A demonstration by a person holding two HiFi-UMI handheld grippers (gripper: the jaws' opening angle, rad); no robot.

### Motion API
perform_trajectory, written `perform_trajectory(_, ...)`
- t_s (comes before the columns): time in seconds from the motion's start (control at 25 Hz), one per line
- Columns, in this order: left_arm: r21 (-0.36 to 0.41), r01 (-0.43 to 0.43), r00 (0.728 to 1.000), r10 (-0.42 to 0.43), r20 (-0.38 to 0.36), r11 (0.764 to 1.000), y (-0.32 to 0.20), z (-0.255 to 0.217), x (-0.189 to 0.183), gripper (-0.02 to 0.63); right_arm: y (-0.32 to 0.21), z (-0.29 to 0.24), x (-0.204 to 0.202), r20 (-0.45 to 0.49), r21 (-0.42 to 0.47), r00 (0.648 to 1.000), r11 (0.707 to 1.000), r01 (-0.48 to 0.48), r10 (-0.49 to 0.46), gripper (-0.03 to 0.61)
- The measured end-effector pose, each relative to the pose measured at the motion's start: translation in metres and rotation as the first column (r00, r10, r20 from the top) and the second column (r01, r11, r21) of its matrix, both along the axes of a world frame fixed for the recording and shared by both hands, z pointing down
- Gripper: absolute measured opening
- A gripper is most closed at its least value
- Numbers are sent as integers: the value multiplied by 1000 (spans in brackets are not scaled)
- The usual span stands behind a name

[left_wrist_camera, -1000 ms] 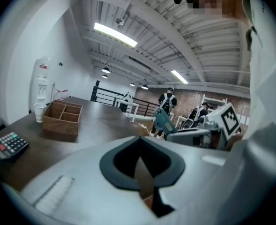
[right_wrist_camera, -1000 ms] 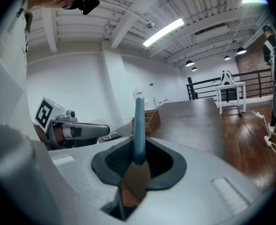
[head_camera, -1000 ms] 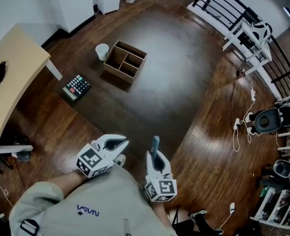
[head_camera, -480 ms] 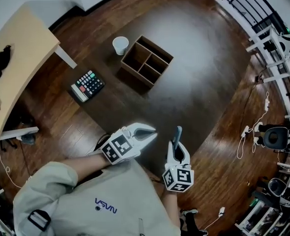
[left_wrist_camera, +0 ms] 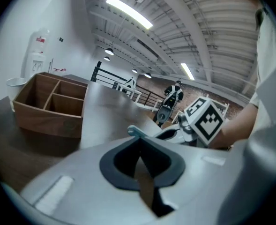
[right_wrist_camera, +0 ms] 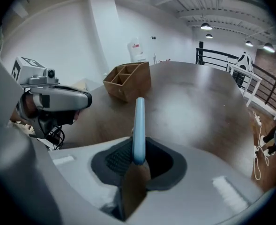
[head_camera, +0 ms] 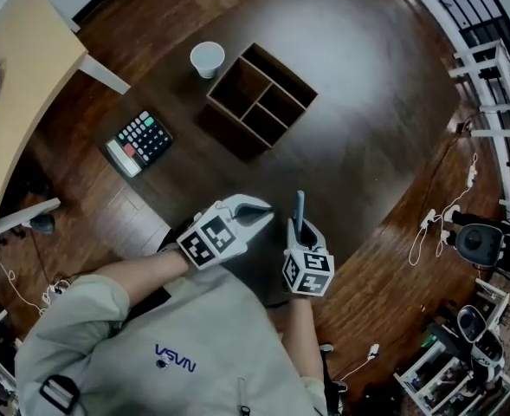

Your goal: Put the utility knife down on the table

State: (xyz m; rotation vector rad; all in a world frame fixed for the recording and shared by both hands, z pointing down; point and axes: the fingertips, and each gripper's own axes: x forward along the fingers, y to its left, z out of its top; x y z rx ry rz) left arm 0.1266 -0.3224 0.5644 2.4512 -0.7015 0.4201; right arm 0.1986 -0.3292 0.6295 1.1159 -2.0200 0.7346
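A light blue utility knife (head_camera: 299,212) sticks up and forward out of my right gripper (head_camera: 300,232), which is shut on its lower end above the near edge of the dark round table (head_camera: 367,128). In the right gripper view the utility knife (right_wrist_camera: 138,125) stands upright between the jaws of the right gripper (right_wrist_camera: 138,161). My left gripper (head_camera: 267,208) hovers just left of it, shut with nothing held. In the left gripper view the left gripper (left_wrist_camera: 138,158) has its jaws together, and the knife's tip (left_wrist_camera: 135,131) shows beyond them.
A wooden divided box (head_camera: 261,100) stands mid-table, with a white cup (head_camera: 207,57) beside its far left corner and a calculator (head_camera: 138,141) at the table's left edge. A light wooden desk (head_camera: 12,102) stands far left. Railings and cables lie right.
Both grippers have drawn closer together at the table's near edge, the left one edging right. The head view has shifted. The knife stays held in the right gripper.
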Motion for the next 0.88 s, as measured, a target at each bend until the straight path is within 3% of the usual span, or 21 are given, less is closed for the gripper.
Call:
perform_trajectory(0.48, -79, -45, 999, 47, 23, 996, -13, 34, 11, 2, -2, 33, 4, -132, -124, 989, 991, 52, -68, 69)
perform_trajectory(0.88, -78, -30, 999, 31, 18, 996, -18, 33, 8, 2, -2, 39, 5, -130, -179, 986, 980, 83, -107, 72)
